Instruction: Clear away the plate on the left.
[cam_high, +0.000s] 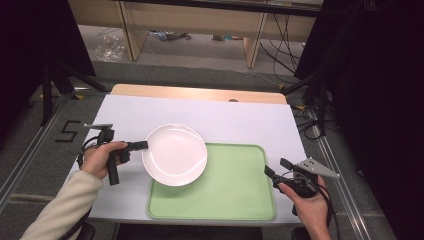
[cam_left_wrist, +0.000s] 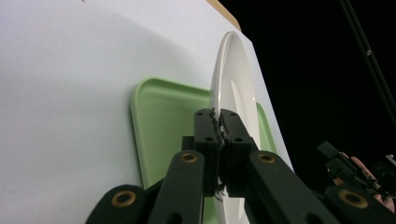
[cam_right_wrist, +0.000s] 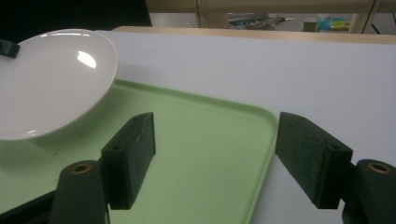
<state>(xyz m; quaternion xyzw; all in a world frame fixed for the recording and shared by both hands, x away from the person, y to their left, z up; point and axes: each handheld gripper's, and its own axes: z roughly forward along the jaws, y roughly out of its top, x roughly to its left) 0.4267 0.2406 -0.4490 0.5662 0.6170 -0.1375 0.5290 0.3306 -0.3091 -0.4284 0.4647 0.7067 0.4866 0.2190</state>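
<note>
A round white plate (cam_high: 175, 154) hangs tilted over the left corner of a light green tray (cam_high: 230, 192), partly over the white table. My left gripper (cam_high: 141, 145) is shut on the plate's left rim. In the left gripper view its jaws pinch the plate (cam_left_wrist: 232, 84) edge-on at the left gripper (cam_left_wrist: 220, 122), with the tray (cam_left_wrist: 154, 126) behind. My right gripper (cam_high: 276, 168) stands open at the tray's right edge, holding nothing. From the right gripper (cam_right_wrist: 215, 154) view I see the plate (cam_right_wrist: 46, 84) raised above the tray (cam_right_wrist: 205, 154).
The white tabletop (cam_high: 240, 120) extends behind the tray, with a wooden strip (cam_high: 200, 93) at its far edge. Dark stands and cables (cam_high: 310, 120) crowd the floor on both sides.
</note>
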